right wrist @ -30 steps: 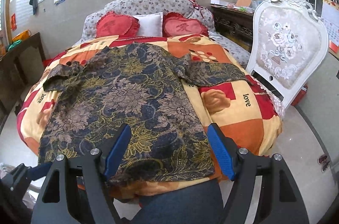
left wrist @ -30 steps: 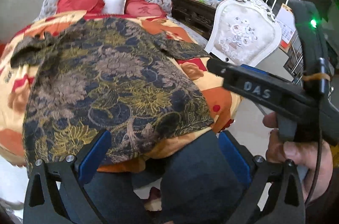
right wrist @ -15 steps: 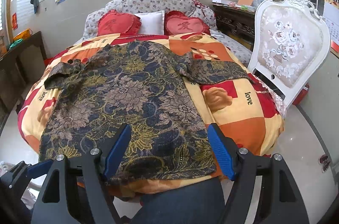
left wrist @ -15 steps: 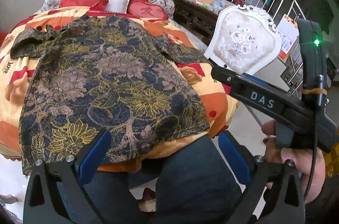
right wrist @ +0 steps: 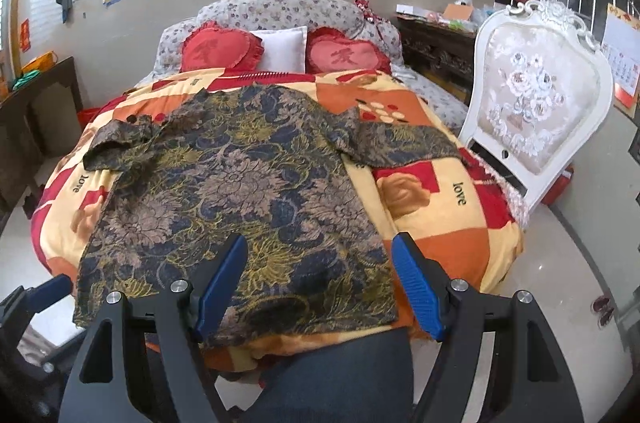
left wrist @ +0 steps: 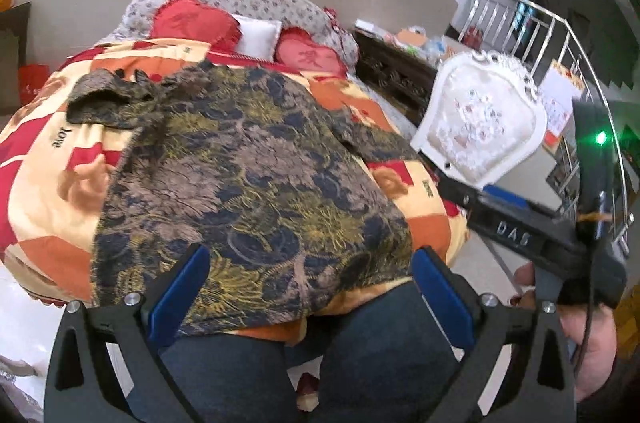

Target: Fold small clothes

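Two grippers: both held out over the near edge of the bed, each with its blue-padded jaws spread wide and nothing between them.
Left gripper (left wrist: 308, 287): hangs above the shirt's hem and the person's dark trousers (left wrist: 384, 355); against a second ago its camera looks higher, so more wall and the framed picture now show, and the view is smeared with motion.
Right gripper (right wrist: 320, 283): hovers over the hem's right half; its view of the bed is nearly the same as a second ago, only a little lower and closer.
Shirt (right wrist: 236, 191): a dark floral short-sleeved top, spread flat on the orange and red blanket (right wrist: 452, 219), hem towards the person, collar towards the pillows; it lies where it lay before, unfolded.
Sleeves: the right one stretched flat towards the chair, the left one bunched and partly turned back on itself.
Right hand (left wrist: 588, 339): seen from the left camera, wrapped round the handle of the other tool marked DAS.
Pillows: two red heart cushions (right wrist: 218, 49) flank a white one at the headboard.
Chair (right wrist: 536, 107): white, floral-backed, just beside the bed's right side.
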The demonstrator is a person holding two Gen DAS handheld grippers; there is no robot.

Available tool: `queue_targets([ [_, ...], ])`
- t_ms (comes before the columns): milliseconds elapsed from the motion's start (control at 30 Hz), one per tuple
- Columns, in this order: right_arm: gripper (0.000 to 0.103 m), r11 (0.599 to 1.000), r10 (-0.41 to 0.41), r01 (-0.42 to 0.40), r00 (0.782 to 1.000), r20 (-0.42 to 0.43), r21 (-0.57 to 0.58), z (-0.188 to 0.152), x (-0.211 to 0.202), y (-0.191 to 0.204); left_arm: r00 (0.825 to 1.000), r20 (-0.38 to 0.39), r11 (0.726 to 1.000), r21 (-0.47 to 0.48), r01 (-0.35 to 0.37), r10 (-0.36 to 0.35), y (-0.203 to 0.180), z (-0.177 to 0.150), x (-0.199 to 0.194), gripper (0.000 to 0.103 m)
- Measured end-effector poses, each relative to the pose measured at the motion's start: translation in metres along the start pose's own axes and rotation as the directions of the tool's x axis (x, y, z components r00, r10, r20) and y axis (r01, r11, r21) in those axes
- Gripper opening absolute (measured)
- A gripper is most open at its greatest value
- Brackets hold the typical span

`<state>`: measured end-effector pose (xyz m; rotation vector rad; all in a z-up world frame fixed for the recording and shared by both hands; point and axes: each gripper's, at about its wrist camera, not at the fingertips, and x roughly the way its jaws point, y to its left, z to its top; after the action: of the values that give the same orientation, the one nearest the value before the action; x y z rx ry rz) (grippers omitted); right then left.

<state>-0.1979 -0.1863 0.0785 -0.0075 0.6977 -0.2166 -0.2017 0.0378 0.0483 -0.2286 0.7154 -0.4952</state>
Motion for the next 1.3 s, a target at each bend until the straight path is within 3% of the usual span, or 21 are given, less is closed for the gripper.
queue_targets([
  [233, 0.085, 0.999, 0.008, -0.008, 1.000, 0.013, -0.038, 0.004, -0.003, 0.012, 1.000, -0.016, 0.997, -0.066, -0.028, 0.027, 0.014, 0.003, 0.002, 0.103],
  [533, 0.085, 1.000, -0.017, 0.017, 1.000, 0.006, 0.010, 0.006, 0.000, 0.007, 1.000, -0.002, 0.995, -0.096, -0.029, 0.029, 0.023, 0.000, -0.003, 0.103],
  [667, 0.085, 1.000, -0.016, 0.016, 1.000, 0.017, -0.009, 0.006, -0.001, 0.009, 0.996, -0.002, 0.988, -0.128, -0.088, 0.089, 0.030, 0.006, 0.001, 0.103],
  [833, 0.085, 0.998, -0.017, 0.019, 0.999, 0.033, -0.053, 0.018, 0.013, 0.015, 0.966, 0.013, 0.963, -0.078, -0.257, 0.259, 0.031, 0.042, 0.020, 0.103],
  [1100, 0.085, 0.997, 0.001, 0.005, 0.997, 0.075, -0.075, 0.056, 0.036, 0.008, 0.944, -0.012, 0.943, -0.034, -0.330, 0.330, 0.037, 0.090, 0.061, 0.103],
  [1300, 0.085, 0.997, -0.017, 0.019, 0.999, 0.030, -0.070, 0.094, 0.095, 0.005, 0.912, -0.054, 0.911, -0.046, -0.410, 0.407, 0.059, 0.119, 0.108, 0.103],
])
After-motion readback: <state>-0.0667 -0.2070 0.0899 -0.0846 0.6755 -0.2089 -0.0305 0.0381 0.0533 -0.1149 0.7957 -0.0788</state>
